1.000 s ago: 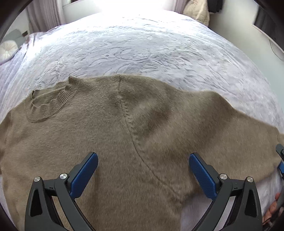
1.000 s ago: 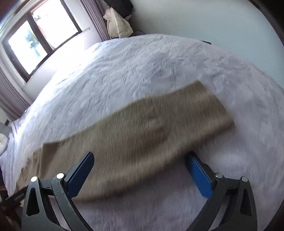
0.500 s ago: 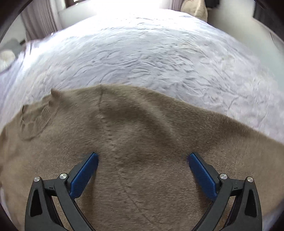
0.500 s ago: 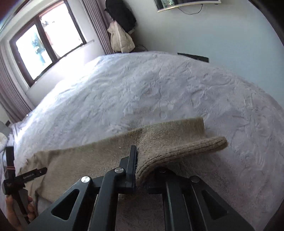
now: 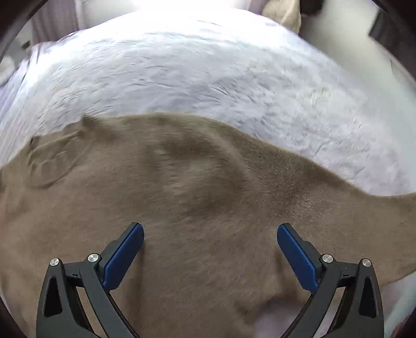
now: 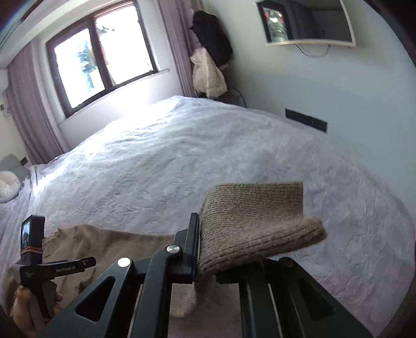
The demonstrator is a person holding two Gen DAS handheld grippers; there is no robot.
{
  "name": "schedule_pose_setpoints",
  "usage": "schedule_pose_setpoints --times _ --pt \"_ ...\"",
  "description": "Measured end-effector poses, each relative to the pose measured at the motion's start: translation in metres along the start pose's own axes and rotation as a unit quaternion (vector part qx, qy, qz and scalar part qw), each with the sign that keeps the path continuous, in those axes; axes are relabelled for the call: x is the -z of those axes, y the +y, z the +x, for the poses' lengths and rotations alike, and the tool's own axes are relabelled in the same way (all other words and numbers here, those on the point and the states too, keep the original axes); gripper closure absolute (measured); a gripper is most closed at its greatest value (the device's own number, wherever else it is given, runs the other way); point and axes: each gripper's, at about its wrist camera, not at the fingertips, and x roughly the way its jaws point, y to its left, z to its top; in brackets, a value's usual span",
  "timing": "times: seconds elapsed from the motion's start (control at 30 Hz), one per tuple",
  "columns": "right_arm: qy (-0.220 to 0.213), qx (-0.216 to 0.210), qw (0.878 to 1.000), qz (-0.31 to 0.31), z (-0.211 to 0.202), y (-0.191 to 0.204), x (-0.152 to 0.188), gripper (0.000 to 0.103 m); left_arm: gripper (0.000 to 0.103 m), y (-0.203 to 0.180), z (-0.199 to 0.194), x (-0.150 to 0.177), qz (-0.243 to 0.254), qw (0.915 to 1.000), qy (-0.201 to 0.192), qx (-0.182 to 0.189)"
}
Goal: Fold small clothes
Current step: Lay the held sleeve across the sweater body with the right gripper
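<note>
- Room: bedroom, pale walls. Seen from the right gripper, a window (image 6: 101,65) with dark frame and mauve curtains (image 6: 28,111) is far ahead-left; a wall shelf (image 6: 309,23) holding a dark box is up ahead-right; a dark strip (image 6: 305,120) sits low on the wall under it.
- Bed (image 6: 182,161): white textured bedspread, lightly wrinkled, fills most of both views and runs away ahead of both grippers. Glare from the window washes out its far end.
- Coats (image 6: 209,56), one dark and one cream, hang in the corner past the far end of the bed.
- Sweater (image 5: 195,208): taupe knit, lying flat on the bedspread right under the left gripper. Ribbed collar (image 5: 52,156) ahead-left of it; one sleeve runs off to its right. Blurred.
- Sleeve cuff (image 6: 254,223): ribbed, lifted clear of the bedspread, folding over the right gripper's tip and sticking out to its right.
- Left gripper (image 5: 210,253): jaws spread wide, blue pads (image 5: 124,256) over the sweater body, nothing pinched. In the right view it shows low-left, held by a hand (image 6: 23,312).
- Right gripper (image 6: 205,251): clamped on the sleeve cuff; jaws have just been closing, with the knit between them.
- White round cushion (image 6: 7,186): far left edge, at the end of the bed.
</note>
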Motion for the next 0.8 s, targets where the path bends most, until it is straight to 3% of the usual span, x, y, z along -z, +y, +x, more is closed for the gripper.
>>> schedule_pose_setpoints --times 0.17,0.3,0.47,0.6,0.67,0.7,0.73,0.8 --pt "-0.033 -0.047 0.996 -0.074 -0.025 0.099 -0.023 0.093 0.000 0.088 -0.043 0.019 -0.049 0.9980 -0.039 -0.003" --pt "-0.043 -0.107 0.985 -0.131 -0.039 0.197 -0.025 0.093 0.000 0.184 -0.070 0.035 -0.095 0.9938 -0.047 -0.034" --pt "-0.047 -0.152 0.964 -0.214 -0.047 0.321 0.006 0.093 0.000 0.274 -0.088 0.061 -0.173 0.9830 -0.057 -0.024" --pt "0.000 -0.149 0.952 -0.268 -0.022 0.390 0.052 0.092 0.000 0.309 -0.078 0.082 -0.202 0.9787 -0.037 -0.008" --pt "0.036 -0.138 0.956 -0.258 -0.008 0.376 0.070 0.069 0.000 0.308 -0.075 0.090 -0.190 0.9815 -0.024 0.001" --pt "0.048 -0.122 0.958 -0.255 -0.001 0.361 0.077 0.035 0.000 0.302 -0.073 0.092 -0.179 0.9835 -0.025 0.008" --pt "0.051 -0.105 0.958 -0.261 0.004 0.344 0.080 0.016 0.000 0.297 -0.074 0.094 -0.171 0.9849 -0.026 0.015" --pt "0.037 -0.064 0.952 -0.296 0.006 0.306 0.089 0.015 0.000 0.280 -0.070 0.093 -0.154 0.9872 -0.022 0.034"
